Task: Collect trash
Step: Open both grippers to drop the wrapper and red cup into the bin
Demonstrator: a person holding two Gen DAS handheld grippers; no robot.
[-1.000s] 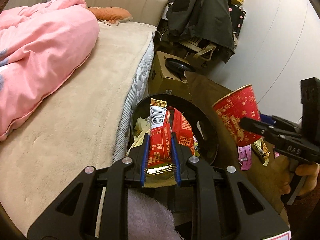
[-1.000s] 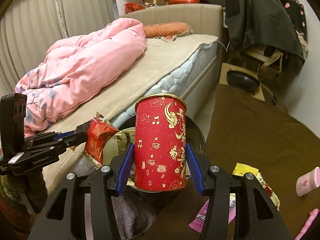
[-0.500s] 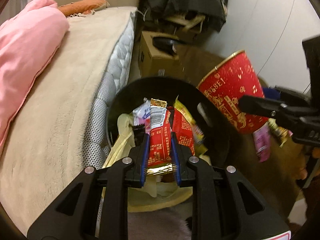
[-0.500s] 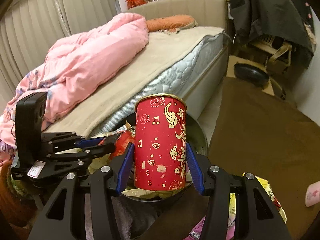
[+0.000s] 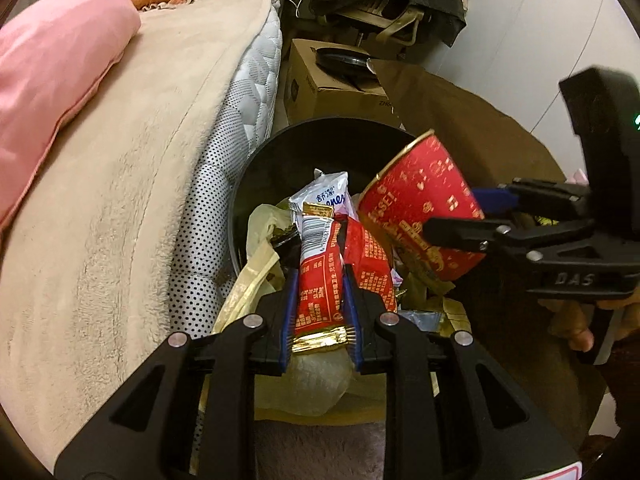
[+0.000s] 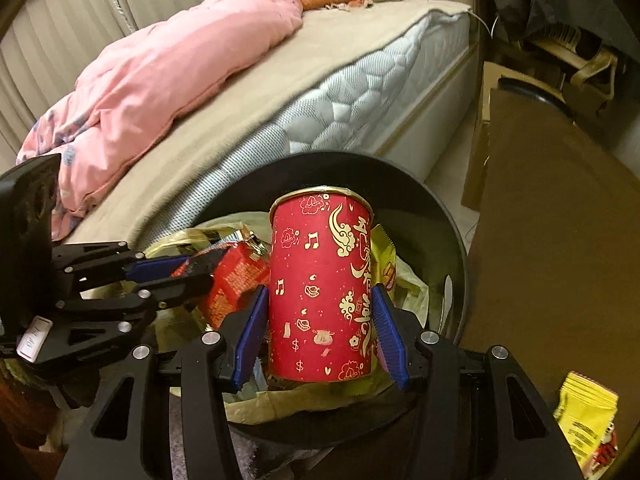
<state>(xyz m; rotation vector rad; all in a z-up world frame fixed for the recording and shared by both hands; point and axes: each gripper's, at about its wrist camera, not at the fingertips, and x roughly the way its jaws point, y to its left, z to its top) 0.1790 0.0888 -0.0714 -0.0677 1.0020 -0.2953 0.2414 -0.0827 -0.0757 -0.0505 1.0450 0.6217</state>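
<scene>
**Both grippers loaded, over the bin**

Left gripper point(image 5: 320, 300): jaws narrow, clamped on a red snack wrapper point(image 5: 320, 280). Blue pads press both long sides of it. The gold crimped end sits at the base of the jaws, the barcode end sticks out past the tips. A 2nd red fold of the same kind bulges out just right of the right pad; I cannot tell if it is part of the same wrapper. I'm pointing this gripper steeply down, tips over the inside of the black bin point(image 5: 256, 168).

Right gripper point(image 6: 320, 320): jaws about half spread, gripping a red tube point(image 6: 320, 292) with gold print. Pads sit on the lower half of its 2 sides. In my right camera the tube stands upright between the fingers with its gold rim on top. From the left camera it looks tilted, open end leaning toward the middle of the bin. It also points steeply down, and the tube hangs over the bin's opening, above the trash.

My right hand point(image 5: 580, 320) shows at the right edge of the left camera, fingers curled under the gripper body.

Bin contents: a yellowish bag point(image 5: 256, 264), a white packet point(image 5: 324, 196) and more wrappers. The bin stands just beside the bed point(image 6: 360, 80), which has a pink quilt point(image 6: 160, 72) on it. A yellow packet point(image 6: 584, 416) lies on the brown floor mat point(image 6: 560, 240), apart from the bin.
</scene>
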